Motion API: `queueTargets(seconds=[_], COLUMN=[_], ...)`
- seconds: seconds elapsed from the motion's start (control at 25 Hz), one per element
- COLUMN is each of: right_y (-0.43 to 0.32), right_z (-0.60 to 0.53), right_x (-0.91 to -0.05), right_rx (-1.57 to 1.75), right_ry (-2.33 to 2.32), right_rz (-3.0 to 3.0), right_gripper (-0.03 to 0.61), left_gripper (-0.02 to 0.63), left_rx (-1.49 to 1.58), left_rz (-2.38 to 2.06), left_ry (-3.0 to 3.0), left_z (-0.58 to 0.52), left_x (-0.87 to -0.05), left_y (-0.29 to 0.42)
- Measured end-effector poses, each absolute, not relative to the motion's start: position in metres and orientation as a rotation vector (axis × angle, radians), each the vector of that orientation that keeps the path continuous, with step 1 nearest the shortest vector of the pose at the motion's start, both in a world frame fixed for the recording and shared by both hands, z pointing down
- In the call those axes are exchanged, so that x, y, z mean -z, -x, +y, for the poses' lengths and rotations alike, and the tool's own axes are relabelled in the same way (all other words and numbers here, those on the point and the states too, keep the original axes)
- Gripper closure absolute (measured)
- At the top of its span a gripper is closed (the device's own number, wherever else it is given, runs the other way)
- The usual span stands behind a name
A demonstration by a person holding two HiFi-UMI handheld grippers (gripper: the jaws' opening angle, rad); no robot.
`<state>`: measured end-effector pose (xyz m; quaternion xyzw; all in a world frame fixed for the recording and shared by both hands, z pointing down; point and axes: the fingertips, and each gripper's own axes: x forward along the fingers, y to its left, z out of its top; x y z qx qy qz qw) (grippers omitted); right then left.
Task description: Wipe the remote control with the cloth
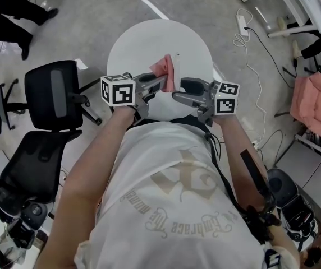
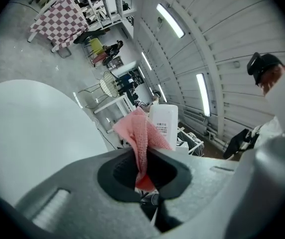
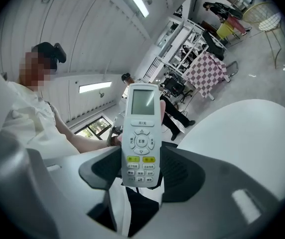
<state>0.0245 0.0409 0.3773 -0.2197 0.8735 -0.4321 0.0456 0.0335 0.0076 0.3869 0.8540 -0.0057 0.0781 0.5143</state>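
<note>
Right gripper (image 3: 142, 171) has the remote control (image 3: 142, 138) pinched by its lower end. The jaws are closed in to the width of the body, and the bottom rows of buttons sit right between the pads. The remote stands upright out of the jaws, screen end up, with its button face toward that gripper's camera.

Left gripper (image 2: 142, 171) is squeezed nearly all the way together on the pink cloth (image 2: 140, 133). A bunched fold runs down through the jaws and the rest pokes out in front. From that side I'm looking at the remote's back, the face with the small printed label. The cloth overlaps its left edge, either touching it or just beside it. I honestly can't tell which.

In the head view both things hang in the air over the near edge of the round white table (image 1: 143, 38), with the two gripper tips pointing at each other. The cloth sits on the left side of the remote.

Stuff I can't make out:
- From above, the remote is edge-on, just a thin white strip.
- Its bottom end is hidden inside the right jaws.
- In the right gripper view the cloth is almost fully behind the remote. There's a thin pinkish sliver beside the screen's right edge, and I wouldn't swear that's the cloth.
- The label print is too small to read.
- The near rim of the table is cut off by the grippers and the wearer's white shirt (image 1: 172, 206).
</note>
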Motion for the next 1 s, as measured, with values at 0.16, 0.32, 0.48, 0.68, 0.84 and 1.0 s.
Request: queueTargets(seconds=[0.16,0.32,0.48,0.68,0.84,1.0], right_y=[-0.030,-0.034,-0.034,-0.040,-0.047,-0.052], right_z=[0.032,0.024,0.016,-0.001,-0.012,-0.023], right_x=[-0.375,-0.381,-0.390,-0.411,-0.441,-0.478], right_rx=[1.321,1.355,1.393,1.455,1.535,1.639], right_ry=[0.667,0.656,0.630,0.646,0.713,0.812], right_rz=[2.602,2.563,2.527,2.536,2.584,2.644], right_gripper=[0.330,0.330,0.330,0.330,0.330,0.330], left_gripper=[0.595,0.595,0.595,0.595,0.594,0.595], left_rx=[-0.204,-0.238,-0.298,-0.353,-0.366,-0.362], left_rz=[-0.027,-0.053,-0.093,-0.157,-0.225,-0.304], left_ry=[-2.021,-1.978,-1.940,-1.896,-1.877,-1.856], left_z=[0.012,0.020,0.034,0.042,0.040,0.033], left_x=[-0.397,-0.411,-0.433,-0.459,-0.469,-0.480], left_y=[-0.033,-0.031,-0.024,-0.019,-0.012,0.004])
